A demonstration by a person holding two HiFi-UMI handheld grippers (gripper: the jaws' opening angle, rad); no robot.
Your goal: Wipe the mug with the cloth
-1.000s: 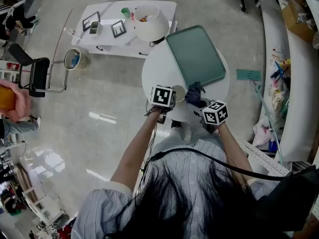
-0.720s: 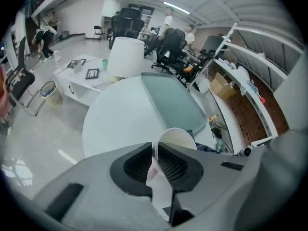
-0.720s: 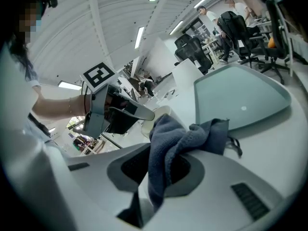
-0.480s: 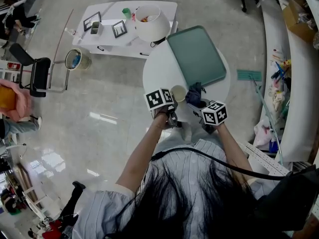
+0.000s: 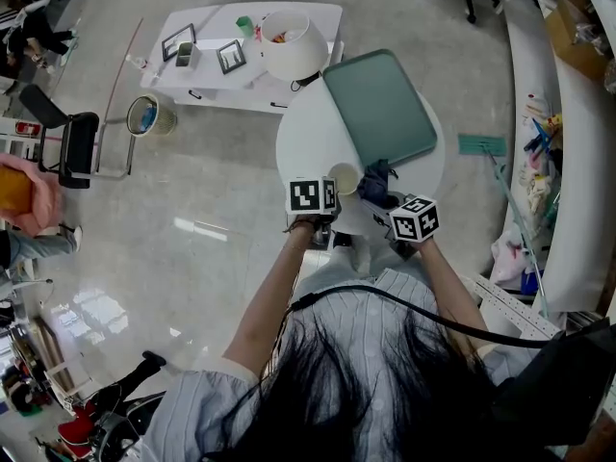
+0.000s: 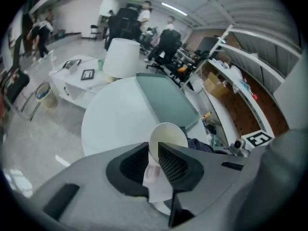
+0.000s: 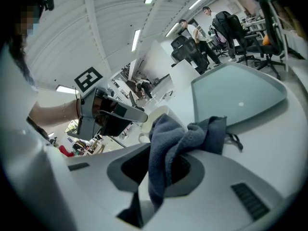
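Observation:
A white mug (image 5: 344,178) is held over the near part of the round white table (image 5: 308,123), its mouth showing. My left gripper (image 5: 332,194) is shut on the mug (image 6: 167,134) at its handle side, the jaws (image 6: 153,150) clamped close together. My right gripper (image 5: 385,198) is shut on a dark blue cloth (image 5: 374,179), which hangs bunched from its jaws (image 7: 161,162). The cloth (image 7: 173,138) lies against the mug (image 7: 156,114) on its right side. The left gripper (image 7: 130,113) shows just beyond the mug.
A green tray (image 5: 377,106) lies on the far half of the table. A white lampshade-like object (image 5: 291,44) and a low white table with picture frames (image 5: 241,37) stand beyond. People and office chairs are far off; a shelf runs along the right.
My left gripper has twisted with the mug, its marker cube turning and shifting slightly nearer. The right gripper and the cloth have hardly moved.

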